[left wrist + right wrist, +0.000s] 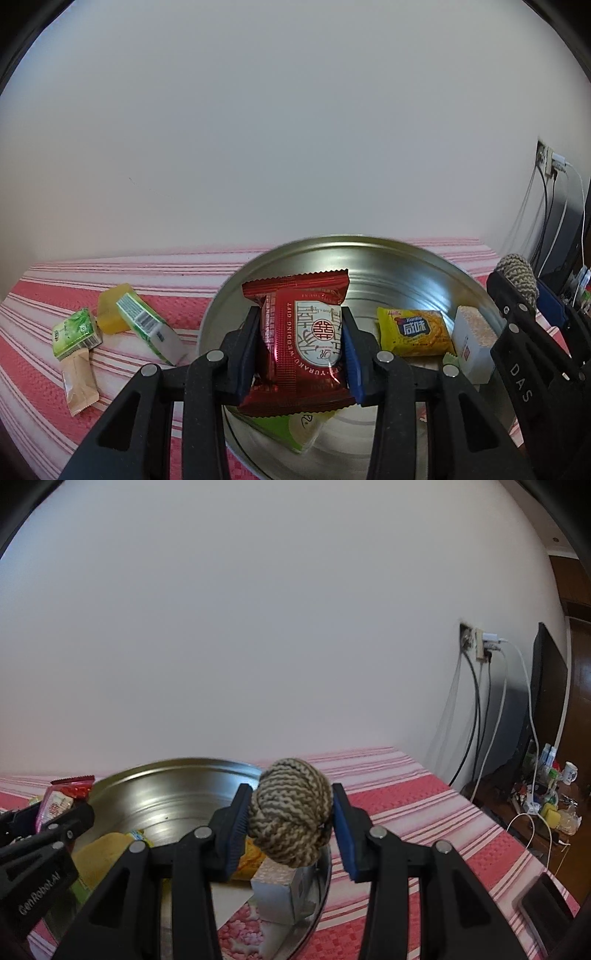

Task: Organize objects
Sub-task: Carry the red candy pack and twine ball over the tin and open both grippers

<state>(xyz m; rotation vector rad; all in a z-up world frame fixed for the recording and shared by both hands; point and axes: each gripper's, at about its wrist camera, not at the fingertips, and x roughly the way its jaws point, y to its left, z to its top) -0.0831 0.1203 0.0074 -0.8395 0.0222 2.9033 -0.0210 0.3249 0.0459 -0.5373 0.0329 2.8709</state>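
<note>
My left hand-held gripper (pixel 301 352) is closed on a red snack packet (pixel 301 339); both blue pads press its sides, and I hold it above the round metal tin (pixel 406 258). In the tin I see a yellow biscuit packet (pixel 415 332), a small white box (pixel 472 339) just beside it, and a green-and-white packet (pixel 295 430) under the red one. On the red striped cloth (pixel 48 295) to the left of the tin lie a green sachet (pixel 75 332), a beige sachet (pixel 79 384), a yellow block (pixel 110 312) and a green-white box (pixel 151 332).

My right hand-held gripper (pixel 290 825) holds a brown-and-cream ball of yarn (pixel 290 808) between its pads, over the right edge of the same tin (pixel 166 786). A silver box (pixel 284 893) stands in the tin below the ball.
</note>
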